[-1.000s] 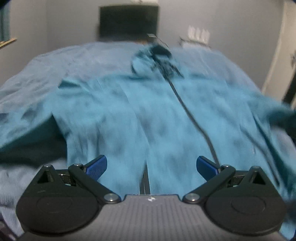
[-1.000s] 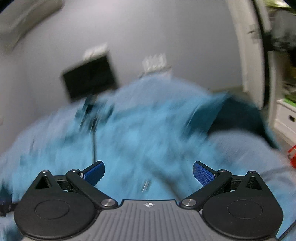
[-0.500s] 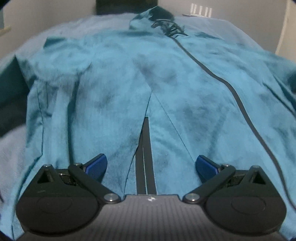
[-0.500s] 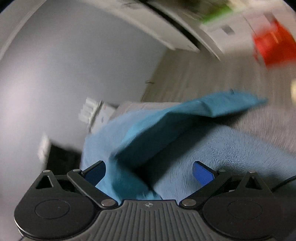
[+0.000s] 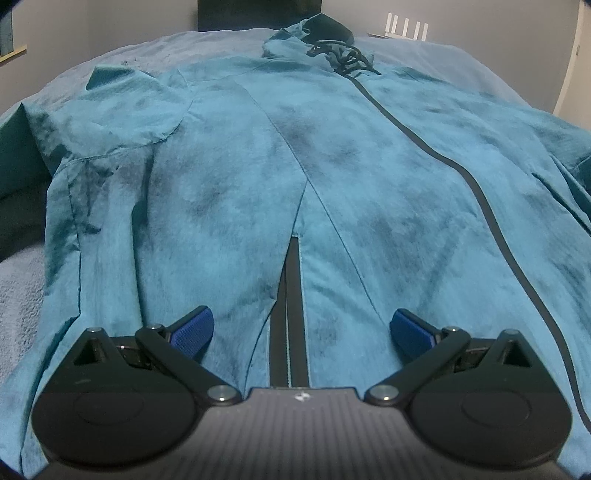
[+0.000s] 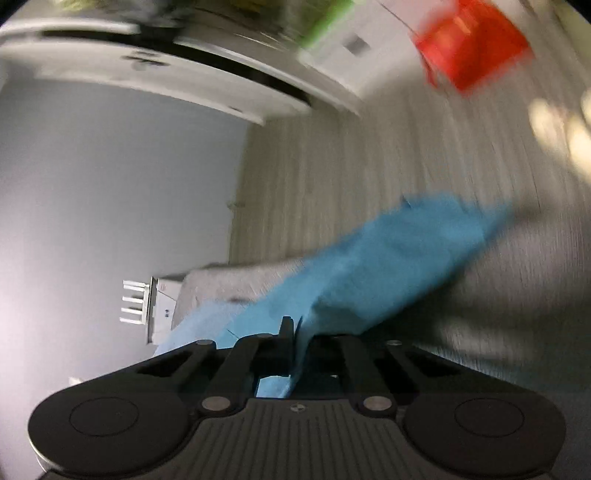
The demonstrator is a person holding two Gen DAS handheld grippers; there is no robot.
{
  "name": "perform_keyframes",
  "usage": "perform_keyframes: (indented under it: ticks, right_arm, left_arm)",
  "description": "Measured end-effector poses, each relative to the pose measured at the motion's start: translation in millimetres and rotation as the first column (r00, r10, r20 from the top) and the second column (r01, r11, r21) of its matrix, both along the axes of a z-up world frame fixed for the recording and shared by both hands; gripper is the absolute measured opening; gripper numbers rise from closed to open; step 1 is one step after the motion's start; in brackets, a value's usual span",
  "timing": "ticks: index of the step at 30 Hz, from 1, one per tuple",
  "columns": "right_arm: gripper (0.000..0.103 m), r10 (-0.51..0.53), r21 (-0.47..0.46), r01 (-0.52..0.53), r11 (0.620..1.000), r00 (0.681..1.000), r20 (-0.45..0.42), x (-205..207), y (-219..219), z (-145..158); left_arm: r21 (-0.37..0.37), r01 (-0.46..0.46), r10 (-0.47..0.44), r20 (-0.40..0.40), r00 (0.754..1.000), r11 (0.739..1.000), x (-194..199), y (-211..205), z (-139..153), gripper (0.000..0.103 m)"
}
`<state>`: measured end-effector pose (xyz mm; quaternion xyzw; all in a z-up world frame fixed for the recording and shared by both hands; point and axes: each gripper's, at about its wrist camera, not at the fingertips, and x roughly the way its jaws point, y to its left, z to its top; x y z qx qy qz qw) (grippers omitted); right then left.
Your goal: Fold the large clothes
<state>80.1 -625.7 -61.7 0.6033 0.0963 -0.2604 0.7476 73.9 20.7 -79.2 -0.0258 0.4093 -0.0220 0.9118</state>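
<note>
A large teal jacket [image 5: 236, 177] lies spread face up on a bed, its black front zipper [image 5: 443, 162] running from the hood toward the lower right. My left gripper [image 5: 302, 328] is open and empty, low over the hem above a black pocket zipper [image 5: 288, 317]. My right gripper [image 6: 291, 332] is rolled sideways and shut on the jacket's teal sleeve [image 6: 388, 258], which stretches away off the bed's side. The right wrist view is blurred.
A pale blue blanket [image 5: 22, 288] covers the bed. A dark headboard [image 5: 258, 14] and white wall fitting [image 5: 406, 29] stand behind it. The right wrist view shows wood floor [image 6: 351, 177], white furniture [image 6: 184, 70], a red object [image 6: 476, 48].
My right gripper swung out to the bed's side and closed on the sleeve. My left gripper came down lower and closer over the jacket's hem and stayed open.
</note>
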Motion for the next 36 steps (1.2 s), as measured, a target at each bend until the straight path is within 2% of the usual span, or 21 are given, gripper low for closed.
perform_keyframes:
  ticks: [2,4,6,8,10,12,16,18,21,23,25,28,29,30,31,32,36]
  right_arm:
    - [0.005,0.017,-0.186,-0.017,0.982,1.000,-0.005,5.7,8.7,40.3]
    - [0.005,0.056,-0.381,-0.048,0.923,0.998,0.011,12.2,27.9,85.3]
    - [0.005,0.126,-0.568,-0.096,0.818,0.992,0.014,19.4,60.2,131.7]
    - [0.005,0.224,-0.711,-0.144,0.688,0.974,0.020,23.8,100.2,174.4]
    - [0.005,0.339,-0.816,-0.185,0.547,0.941,0.014,25.0,149.8,206.2]
    - [0.005,0.470,-0.880,-0.231,0.416,0.883,-0.009,23.4,201.7,227.5]
    - [0.005,0.692,-0.923,-0.330,0.199,0.714,-0.106,15.8,302.9,231.5]
    - [0.006,0.752,-0.911,-0.389,0.135,0.639,-0.161,14.4,346.5,212.8]
    - [0.012,0.796,-0.863,-0.502,0.055,0.544,-0.266,12.6,398.7,162.9]
    - [0.024,0.810,-0.798,-0.602,0.015,0.475,-0.343,9.7,422.3,122.8]
    - [0.060,0.815,-0.723,-0.691,0.003,0.420,-0.399,5.2,431.8,85.3]
    - [0.074,0.816,-0.666,-0.746,0.006,0.389,-0.428,-21.0,429.0,50.6]
    - [0.076,0.815,-0.658,-0.753,0.007,0.386,-0.433,-31.5,423.1,44.0]
    - [0.079,0.811,-0.657,-0.754,0.018,0.395,-0.431,-35.5,407.6,41.7]
    - [0.081,0.809,-0.656,-0.753,0.043,0.412,-0.420,-38.7,389.7,40.3]
    - [0.083,0.807,-0.649,-0.757,0.076,0.429,-0.406,-40.6,379.9,24.6]
    - [0.083,0.793,-0.579,-0.770,0.268,0.517,-0.322,-34.3,355.0,2.6]
  left_arm:
    - [0.002,0.001,-0.001,0.000,1.000,1.000,0.7,-0.5,-0.2,0.103]
    - [0.001,0.001,-0.001,0.001,1.000,1.000,0.7,0.6,-0.1,0.103]
    - [-0.001,0.001,-0.001,0.001,1.000,1.000,0.8,1.1,0.2,0.103]
    - [-0.003,0.001,-0.001,0.002,1.000,1.000,1.0,1.6,0.9,0.103]
    - [-0.003,0.002,-0.002,0.002,1.000,1.000,0.6,1.9,1.8,0.103]
    - [-0.005,0.004,-0.004,-0.001,1.000,1.000,1.2,2.9,3.4,0.103]
    - [-0.008,0.004,-0.004,-0.006,1.000,1.000,0.5,9.0,11.2,0.103]
    - [0.023,-0.020,0.019,0.016,1.000,1.000,-1.3,11.8,19.7,0.103]
    - [0.026,-0.020,0.017,0.105,0.994,0.999,-6.3,21.4,40.1,0.103]
    - [0.014,-0.027,0.024,0.173,0.985,1.000,-10.9,30.6,55.0,0.103]
    - [-0.001,-0.035,0.034,0.219,0.975,0.999,-14.1,40.0,66.6,0.103]
    - [-0.026,-0.035,0.041,0.254,0.966,0.999,-15.0,51.3,75.9,0.103]
    - [-0.035,-0.030,0.039,0.261,0.965,0.999,-14.0,52.9,77.0,0.103]
    - [-0.046,-0.022,0.033,0.266,0.963,0.999,-11.8,54.1,78.3,0.103]
    - [-0.056,-0.014,0.028,0.267,0.963,0.998,-8.8,54.2,79.3,0.103]
    - [-0.070,-0.004,0.022,0.261,0.965,0.998,-3.4,52.8,80.2,0.103]
    - [-0.125,0.056,-0.035,0.165,0.986,0.991,36.7,34.6,82.2,0.103]
